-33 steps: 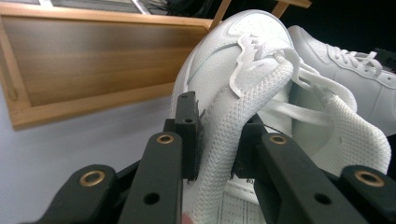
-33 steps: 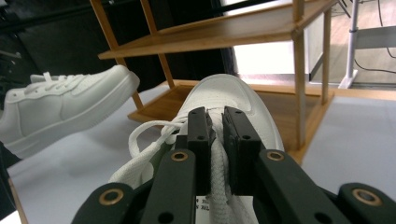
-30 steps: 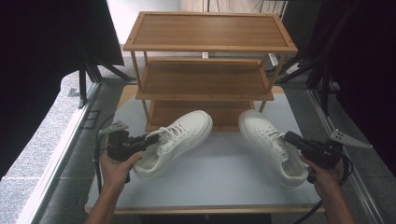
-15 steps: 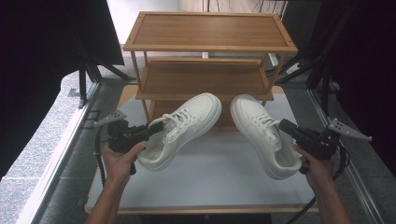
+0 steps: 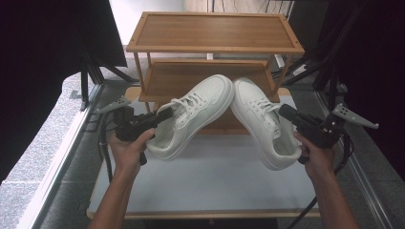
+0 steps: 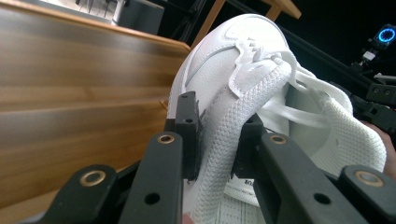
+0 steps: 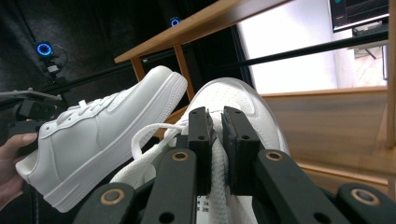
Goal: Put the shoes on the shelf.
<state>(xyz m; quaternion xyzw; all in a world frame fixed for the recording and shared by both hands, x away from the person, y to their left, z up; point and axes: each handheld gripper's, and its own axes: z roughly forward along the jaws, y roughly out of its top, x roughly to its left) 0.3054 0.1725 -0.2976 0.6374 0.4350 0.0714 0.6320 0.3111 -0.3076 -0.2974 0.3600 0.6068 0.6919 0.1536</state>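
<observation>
Dark drapes close in both sides of the scene, and between them lies a pale grey worktop [image 5: 215, 186] with a light wooden edge. At its far end, ahead of both tongs, stands a three-tier wooden shoe rack [image 5: 215, 33] with flat slatted shelves on thin legs.

Two white low-top lace-up sneakers hang in the air above the worktop, in front of the rack's middle shelf, toes pointing toward the rack and angled in toward each other so that the toe caps sit just beside one another; whether they touch cannot be told. The left white sneaker [image 5: 191, 117] is tilted with its toe raised and its sole turned down toward the worktop. The right white sneaker [image 5: 265, 121] leans the other way, heel low and nearest the person.

The person's left hand [image 5: 126, 150] holds the left tongs [image 5: 165, 114], which reach in from the left and pinch the mesh collar of the left sneaker; in the left gripper view the two black jaws press the white knit edge between them. The person's right hand [image 5: 315, 155] holds the right tongs [image 5: 285, 113], which come in from the right and are clamped on the right sneaker's collar near the laces, the jaws nearly together with the fabric caught between.
</observation>
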